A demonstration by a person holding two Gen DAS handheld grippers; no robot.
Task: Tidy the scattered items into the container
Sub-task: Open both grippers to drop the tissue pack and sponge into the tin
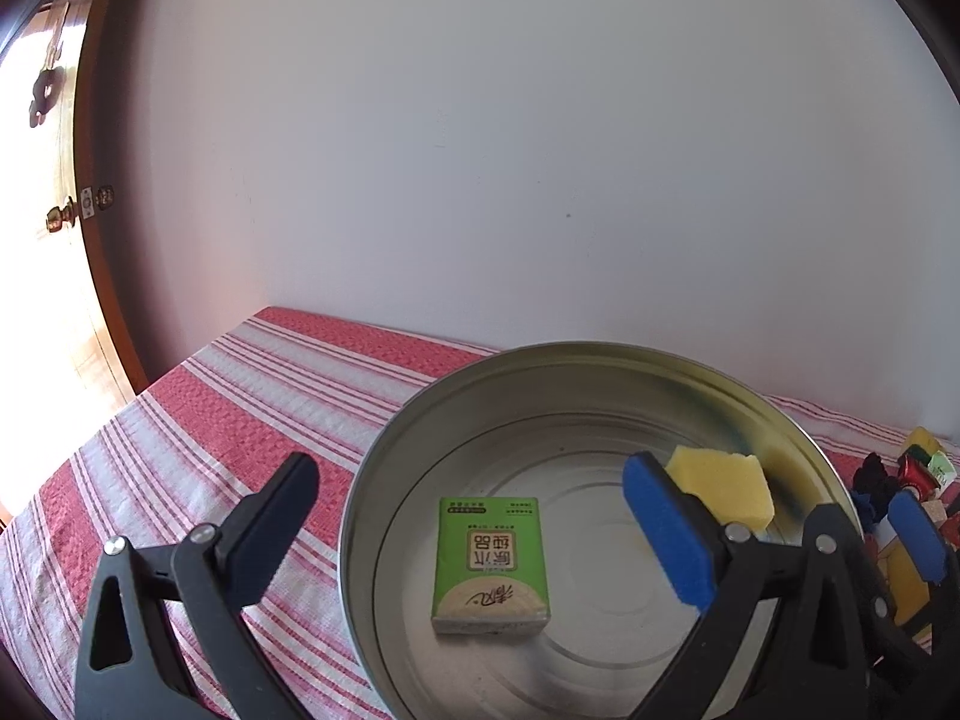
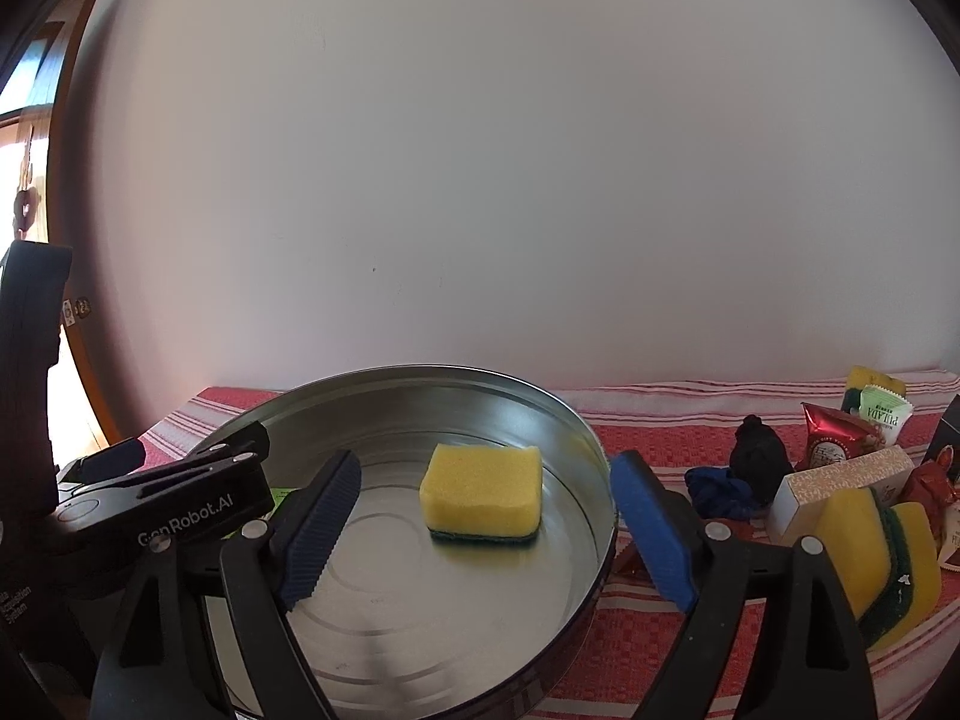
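- While your left gripper (image 1: 474, 531) hangs over the tin (image 1: 384, 462), its jaws stand wide apart, nothing between the pads.
- Green tissue pack (image 1: 491, 564) lies flat on the tin floor, just below the pads.
- Your right gripper (image 2: 486, 531) is spread too, empty.
- Yellow sponge (image 2: 480, 498) sits in the tin at 12 o'clock of it.
- Loose items (image 2: 840, 480) wait at 3 o'clock on the striped cloth (image 2: 660, 432).

Shiny ridged metal tin (image 1: 384, 480), porous foam sponge (image 2: 480, 489), woven striped cloth (image 1: 210, 420).
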